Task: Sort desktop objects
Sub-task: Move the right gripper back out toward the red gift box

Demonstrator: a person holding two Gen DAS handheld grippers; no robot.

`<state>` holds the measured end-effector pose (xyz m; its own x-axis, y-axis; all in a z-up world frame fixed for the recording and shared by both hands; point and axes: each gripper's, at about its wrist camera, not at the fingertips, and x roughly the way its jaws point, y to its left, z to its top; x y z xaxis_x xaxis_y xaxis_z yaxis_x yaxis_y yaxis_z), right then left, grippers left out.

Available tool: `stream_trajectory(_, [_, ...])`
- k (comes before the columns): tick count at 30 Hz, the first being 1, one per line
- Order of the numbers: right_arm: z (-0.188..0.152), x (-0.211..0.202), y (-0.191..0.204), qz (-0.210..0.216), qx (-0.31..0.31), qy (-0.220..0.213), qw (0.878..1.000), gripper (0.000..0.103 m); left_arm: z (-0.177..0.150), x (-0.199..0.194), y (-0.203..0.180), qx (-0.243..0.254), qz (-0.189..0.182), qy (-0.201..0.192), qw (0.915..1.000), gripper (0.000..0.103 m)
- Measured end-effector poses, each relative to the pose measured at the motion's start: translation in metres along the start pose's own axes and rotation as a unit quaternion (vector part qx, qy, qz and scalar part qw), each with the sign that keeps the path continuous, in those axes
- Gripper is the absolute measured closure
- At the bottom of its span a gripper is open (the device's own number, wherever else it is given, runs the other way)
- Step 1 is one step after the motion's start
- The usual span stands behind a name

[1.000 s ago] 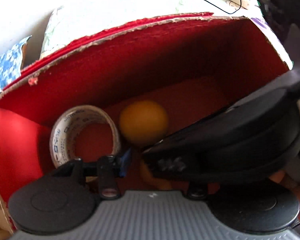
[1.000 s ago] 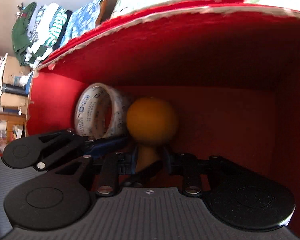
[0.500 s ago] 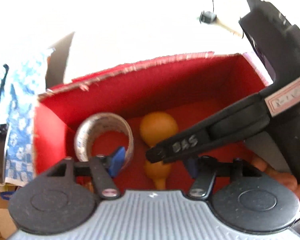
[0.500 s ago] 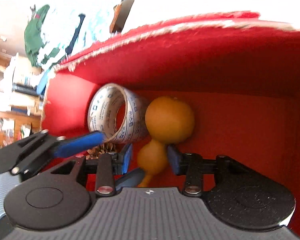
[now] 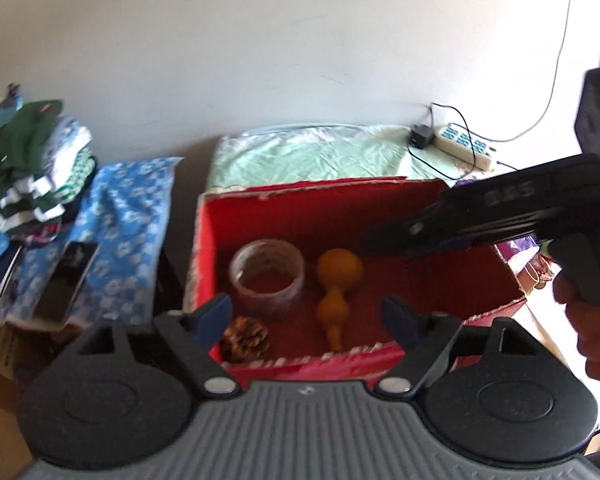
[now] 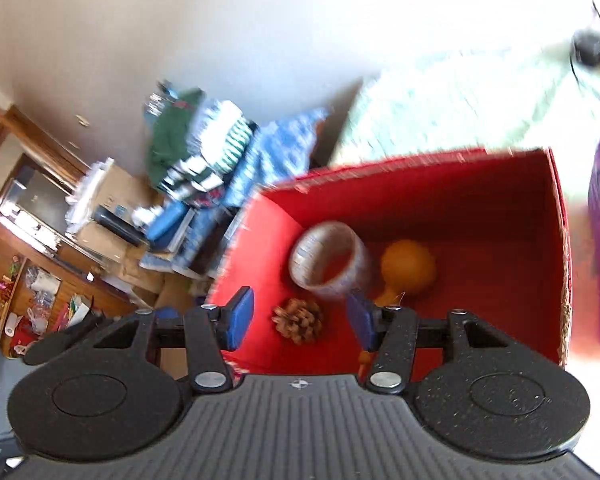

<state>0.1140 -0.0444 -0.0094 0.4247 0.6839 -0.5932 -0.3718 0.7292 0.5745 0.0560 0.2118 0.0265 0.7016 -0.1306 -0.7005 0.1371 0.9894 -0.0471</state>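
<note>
Pulled both grippers, left [image 5: 306, 316] and right [image 6: 298, 322], up and back out of the red box [image 5: 404, 208], spread both sets of jaws wide, and left the orange gourd [image 5: 334, 280] lying beside the tape roll [image 5: 266, 276].

A pile of clothes [image 5: 32, 160] sits far left of the tongs. A white power strip [image 5: 462, 146] lies far ahead, right.
</note>
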Motion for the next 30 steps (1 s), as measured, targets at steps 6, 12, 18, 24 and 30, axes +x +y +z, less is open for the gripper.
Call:
stream_trajectory(6, [-0.020, 0.011, 0.033, 0.069, -0.083, 0.008, 0.994, 0.047, -0.054, -0.001, 0.029, -0.050, 0.033, 0.047, 0.9971, 0.018])
stream_trajectory(12, [-0.061, 0.052, 0.046, 0.023, -0.105, 0.083, 0.991, 0.054, -0.099, 0.004, 0.047, -0.035, 0.024, 0.110, 0.9930, 0.049])
stream_trajectory(18, [-0.088, 0.074, 0.028, -0.009, -0.003, 0.134, 0.991, 0.061, -0.129, 0.014, 0.082, -0.060, -0.043, 0.159, 0.9845, 0.057])
stream_trajectory(24, [-0.105, 0.077, 0.049, -0.042, -0.005, 0.121, 0.992, 0.062, -0.141, 0.023, 0.107, -0.076, -0.112, 0.162, 0.9776, 0.056])
stream_trajectory(30, [-0.121, 0.086, 0.045, -0.099, 0.019, 0.113, 0.988, 0.068, -0.143, 0.036, 0.110, -0.062, -0.193, 0.155, 0.9667, 0.054])
